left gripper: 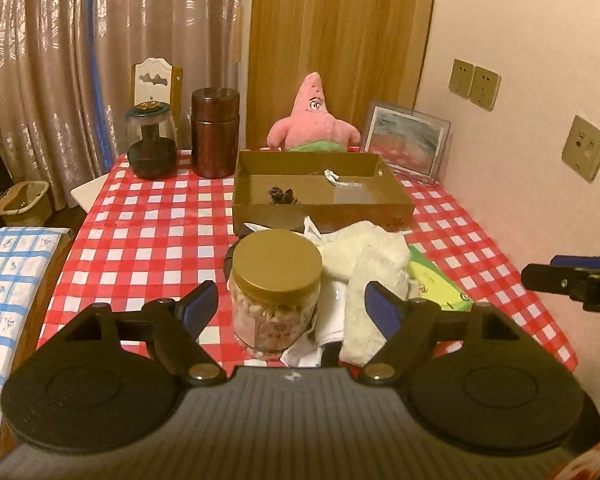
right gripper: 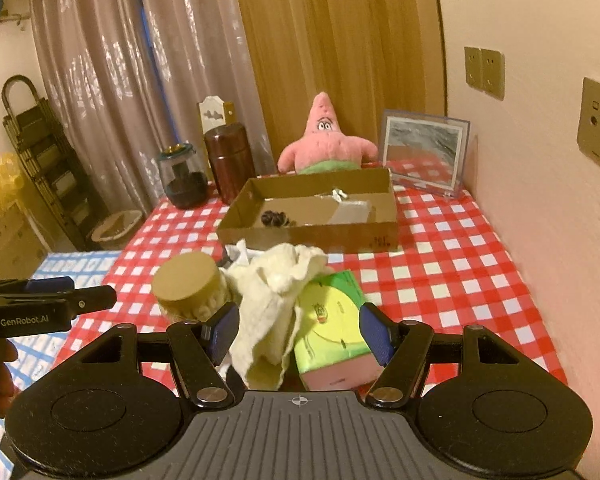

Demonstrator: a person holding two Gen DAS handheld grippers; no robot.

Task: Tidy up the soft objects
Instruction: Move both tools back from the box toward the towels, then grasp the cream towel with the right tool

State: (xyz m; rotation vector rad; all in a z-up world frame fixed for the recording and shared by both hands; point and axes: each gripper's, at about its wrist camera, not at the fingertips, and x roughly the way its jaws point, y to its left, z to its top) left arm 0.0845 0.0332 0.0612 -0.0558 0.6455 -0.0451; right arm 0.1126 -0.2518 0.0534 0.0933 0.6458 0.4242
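Towel [right gripper: 276, 300] lies ahead between both parted, empty claws, left [left gripper: 290, 308] and right [right gripper: 296, 332].

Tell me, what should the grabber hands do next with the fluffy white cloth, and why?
Probably ease the right gripper forward and close on the white cloth. Both it and the left gripper are open and hold nothing, and the cloth lies draped over the green pack right ahead of the right one, with the cardboard tray waiting behind.

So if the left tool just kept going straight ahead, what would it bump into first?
Probably the gold-lidded jar, which sits between the left tool's open fingers; the white cloth lies just to its right. Depth is hard to judge.
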